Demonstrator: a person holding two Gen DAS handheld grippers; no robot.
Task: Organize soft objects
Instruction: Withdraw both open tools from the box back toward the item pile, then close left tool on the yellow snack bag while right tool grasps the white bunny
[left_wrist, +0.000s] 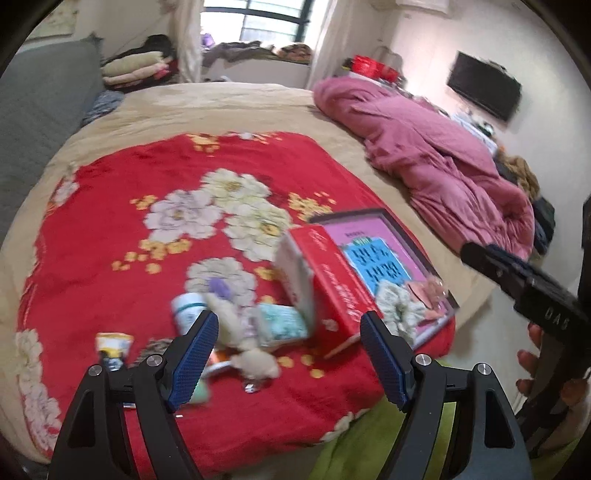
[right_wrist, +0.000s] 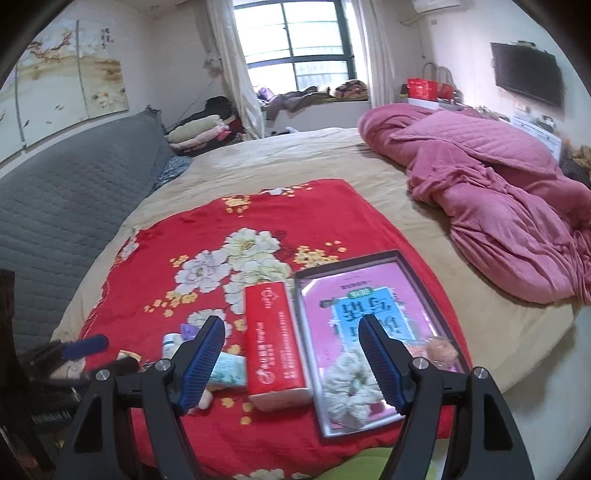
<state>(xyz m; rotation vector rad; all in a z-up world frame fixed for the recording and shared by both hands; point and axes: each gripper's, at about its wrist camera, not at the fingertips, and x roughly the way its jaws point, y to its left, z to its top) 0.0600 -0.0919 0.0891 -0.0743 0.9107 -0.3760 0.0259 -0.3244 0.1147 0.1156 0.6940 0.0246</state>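
On a red floral blanket (left_wrist: 147, 258) a pink-lined tray (right_wrist: 417, 295) holds a white scrunchie (right_wrist: 351, 387) and a small tan plush (right_wrist: 439, 350). A red tissue box (right_wrist: 275, 343) lies beside the tray. A cream plush toy (left_wrist: 247, 354), a teal tissue pack (left_wrist: 282, 323) and a white bottle (left_wrist: 188, 310) lie left of the box. My left gripper (left_wrist: 288, 354) is open above the plush toy and empty. My right gripper (right_wrist: 291, 363) is open above the box and tray, empty; it shows in the left wrist view (left_wrist: 517, 280).
A crumpled pink quilt (right_wrist: 498, 206) lies on the bed's right side. A grey padded headboard (right_wrist: 74, 192) runs along the left. Small packets (left_wrist: 110, 347) lie near the blanket's front left. A green cloth (left_wrist: 369, 443) hangs at the near edge.
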